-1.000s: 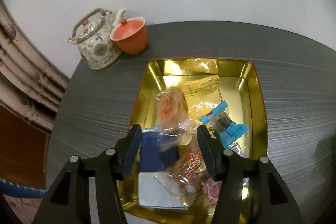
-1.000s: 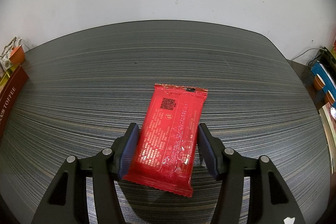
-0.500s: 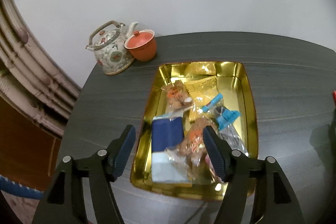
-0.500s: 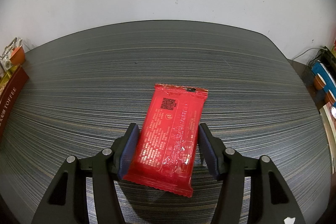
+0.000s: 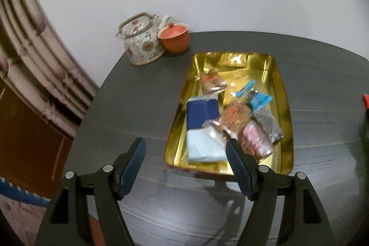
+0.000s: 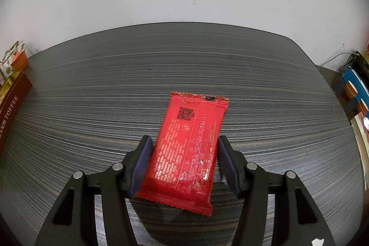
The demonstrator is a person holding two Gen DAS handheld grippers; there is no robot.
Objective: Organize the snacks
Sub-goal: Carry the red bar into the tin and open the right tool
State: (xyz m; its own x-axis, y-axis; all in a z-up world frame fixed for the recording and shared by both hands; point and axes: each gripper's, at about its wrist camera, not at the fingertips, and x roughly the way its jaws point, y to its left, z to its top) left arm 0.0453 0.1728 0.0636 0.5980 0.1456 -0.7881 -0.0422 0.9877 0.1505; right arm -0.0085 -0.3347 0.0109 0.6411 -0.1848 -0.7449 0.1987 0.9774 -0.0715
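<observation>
**Red packet framed by the right jaws, tray already part-filled**

The red snack packet (image 6: 188, 146) lies flat on the striped worktop (image 6: 92, 107), printed back upward, roughly midway between the worktop's left and right edges and nearer its front edge than the wall side. It is framed by the right gripper (image 6: 183, 161), whose jaws are closing on its long edges. The left pad seems to be against the wrapper; at the right pad a thin gap may remain, so a firm grip cannot be confirmed and the packet is judged not yet lifted.

The step in hand is judged to be the pick-up of this packet for the gold tray (image 5: 284, 107). It is best done with the pads kept low, near the worktop, and squeezed evenly across the width, so that the glossy film is buckled slightly and held rather than slid out. A straight lift is advised before any sideways travel.

The tray stands toward the worktop's left end, and several wrapped snacks (image 5: 230, 121) are already lying in it; its far part, towards the wall, is bare and suits the packet. The left gripper (image 5: 185, 165) is held over the worktop just before the tray's near edge, its jaws opening and nothing between them. A teapot (image 5: 143, 43) and an orange lidded cup (image 5: 175, 38) stand touching at the worktop's far left corner.
</observation>
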